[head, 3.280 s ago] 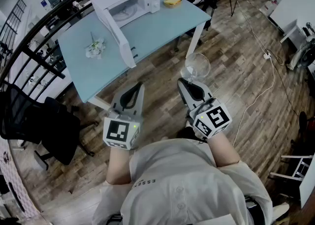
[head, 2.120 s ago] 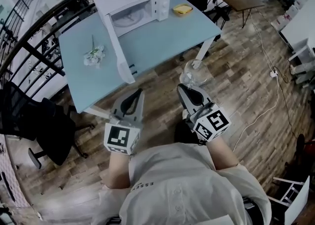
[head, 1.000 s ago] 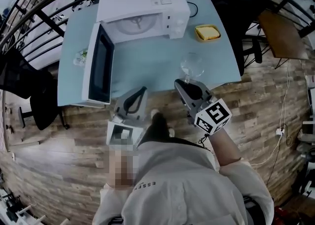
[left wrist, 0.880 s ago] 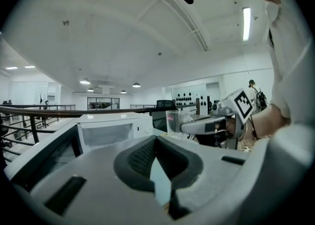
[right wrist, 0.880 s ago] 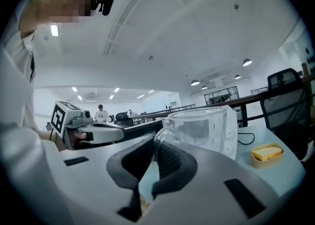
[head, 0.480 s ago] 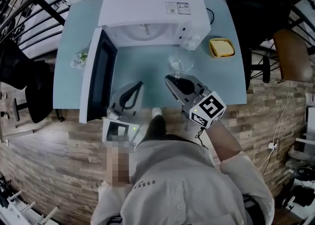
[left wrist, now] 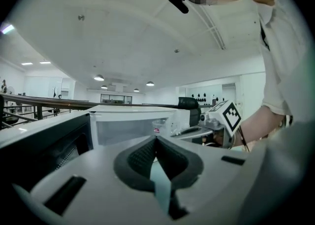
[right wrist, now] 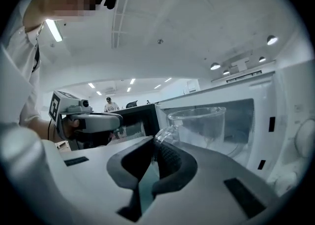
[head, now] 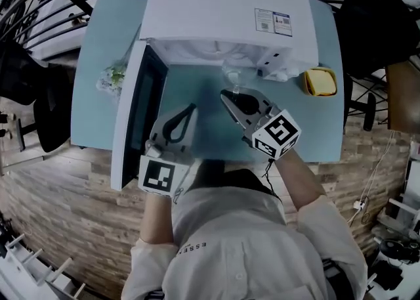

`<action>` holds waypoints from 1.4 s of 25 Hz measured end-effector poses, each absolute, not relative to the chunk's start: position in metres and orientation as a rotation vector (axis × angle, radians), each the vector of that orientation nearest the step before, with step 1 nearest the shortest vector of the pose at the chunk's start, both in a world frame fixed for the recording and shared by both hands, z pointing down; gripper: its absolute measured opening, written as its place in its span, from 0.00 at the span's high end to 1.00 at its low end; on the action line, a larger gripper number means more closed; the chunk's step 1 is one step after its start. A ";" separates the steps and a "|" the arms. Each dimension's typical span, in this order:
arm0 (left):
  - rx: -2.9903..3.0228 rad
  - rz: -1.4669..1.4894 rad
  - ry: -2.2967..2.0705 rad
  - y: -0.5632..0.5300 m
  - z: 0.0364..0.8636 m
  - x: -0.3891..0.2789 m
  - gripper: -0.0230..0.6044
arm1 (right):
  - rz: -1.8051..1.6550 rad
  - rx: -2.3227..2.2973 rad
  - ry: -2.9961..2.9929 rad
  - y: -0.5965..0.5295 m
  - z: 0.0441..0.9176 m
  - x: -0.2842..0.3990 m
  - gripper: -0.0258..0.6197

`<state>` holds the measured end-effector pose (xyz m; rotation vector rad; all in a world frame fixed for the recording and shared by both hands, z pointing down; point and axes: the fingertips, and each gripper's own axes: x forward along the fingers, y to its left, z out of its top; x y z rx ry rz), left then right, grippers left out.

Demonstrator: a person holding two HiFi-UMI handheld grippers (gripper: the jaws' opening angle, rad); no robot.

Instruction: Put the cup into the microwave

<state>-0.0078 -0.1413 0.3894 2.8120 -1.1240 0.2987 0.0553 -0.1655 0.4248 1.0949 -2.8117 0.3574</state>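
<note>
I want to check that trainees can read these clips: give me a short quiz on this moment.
1. True or false: the microwave has its door standing open.
2. Which gripper holds the cup by its handle? A) left gripper B) right gripper
3. What colour is the small object on the table beside the microwave?
Key: 1 true; 2 B; 3 yellow.

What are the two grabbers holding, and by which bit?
The right gripper pinches the clear cup by its handle. The left gripper is shut and holds nothing.
</note>
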 end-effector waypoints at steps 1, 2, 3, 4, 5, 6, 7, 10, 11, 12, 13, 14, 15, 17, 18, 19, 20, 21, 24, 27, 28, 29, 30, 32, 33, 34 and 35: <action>2.809 0.300 -1.126 -0.147 0.392 -0.009 0.96 | 0.365 1.085 -2.809 -0.173 0.430 0.053 0.93; 2.807 0.302 -1.126 -0.152 0.395 -0.010 0.96 | 0.372 1.076 -2.807 -0.181 0.434 0.052 0.93; 2.808 0.306 -1.125 -0.157 0.398 -0.010 0.96 | 0.377 1.068 -2.806 -0.189 0.439 0.050 0.93; 2.811 0.308 -1.124 -0.161 0.400 -0.010 0.96 | 0.383 1.059 -2.803 -0.196 0.443 0.049 0.93; 2.813 0.309 -1.123 -0.165 0.402 -0.010 0.96 | 0.390 1.051 -2.799 -0.202 0.447 0.048 0.93; 2.812 0.311 -1.123 -0.168 0.403 -0.010 0.96 | 0.397 1.042 -2.796 -0.208 0.451 0.047 0.93; 2.810 0.313 -1.123 -0.171 0.405 -0.010 0.96 | 0.404 1.033 -2.795 -0.214 0.454 0.046 0.93; 2.805 0.317 -1.129 -0.182 0.412 -0.010 0.96 | 0.421 1.021 -2.797 -0.232 0.462 0.044 0.93; 2.802 0.316 -1.130 -0.185 0.414 -0.010 0.96 | 0.425 1.018 -2.798 -0.238 0.465 0.043 0.93; 2.800 0.315 -1.129 -0.187 0.416 -0.009 0.96 | 0.428 1.016 -2.798 -0.243 0.467 0.042 0.93; 2.797 0.316 -1.126 -0.189 0.417 -0.009 0.96 | 0.432 1.014 -2.797 -0.248 0.470 0.041 0.93; 2.796 0.319 -1.124 -0.191 0.419 -0.009 0.96 | 0.436 1.013 -2.796 -0.253 0.472 0.040 0.93; 2.796 0.322 -1.121 -0.193 0.420 -0.009 0.96 | 0.439 1.015 -2.796 -0.257 0.474 0.039 0.93; 2.797 0.322 -1.118 -0.197 0.422 -0.009 0.96 | 0.446 1.020 -2.795 -0.264 0.478 0.036 0.93; 2.795 0.319 -1.117 -0.198 0.423 -0.010 0.96 | 0.451 1.023 -2.795 -0.268 0.480 0.034 0.93; 2.794 0.318 -1.116 -0.200 0.423 -0.011 0.96 | 0.455 1.025 -2.793 -0.270 0.482 0.033 0.93; 2.796 0.319 -1.114 -0.201 0.424 -0.011 0.96 | 0.459 1.027 -2.792 -0.273 0.484 0.032 0.93; 2.799 0.321 -1.114 -0.203 0.424 -0.012 0.96 | 0.460 1.029 -2.790 -0.276 0.486 0.031 0.93; 2.806 0.333 -1.112 -0.207 0.426 -0.012 0.96 | 0.440 1.032 -2.784 -0.282 0.489 0.030 0.93; 2.803 0.326 -1.111 -0.209 0.426 -0.011 0.96 | 0.423 1.042 -2.779 -0.288 0.491 0.031 0.93; 2.800 0.327 -1.111 -0.209 0.427 -0.011 0.96 | 0.418 1.047 -2.777 -0.290 0.492 0.031 0.93; 2.798 0.331 -1.110 -0.210 0.428 -0.012 0.96 | 0.412 1.054 -2.773 -0.293 0.493 0.031 0.93; 2.797 0.335 -1.109 -0.212 0.429 -0.012 0.96 | 0.405 1.061 -2.769 -0.295 0.494 0.032 0.93; 2.795 0.339 -1.109 -0.214 0.430 -0.013 0.96 | 0.393 1.077 -2.758 -0.300 0.496 0.032 0.93; 2.795 0.338 -1.111 -0.214 0.430 -0.014 0.96 | 0.387 1.085 -2.753 -0.302 0.497 0.032 0.93; 2.793 0.335 -1.113 -0.215 0.430 -0.014 0.96 | 0.381 1.094 -2.748 -0.303 0.498 0.033 0.93; 2.789 0.331 -1.116 -0.215 0.429 -0.014 0.96 | 0.374 1.103 -2.743 -0.305 0.498 0.033 0.93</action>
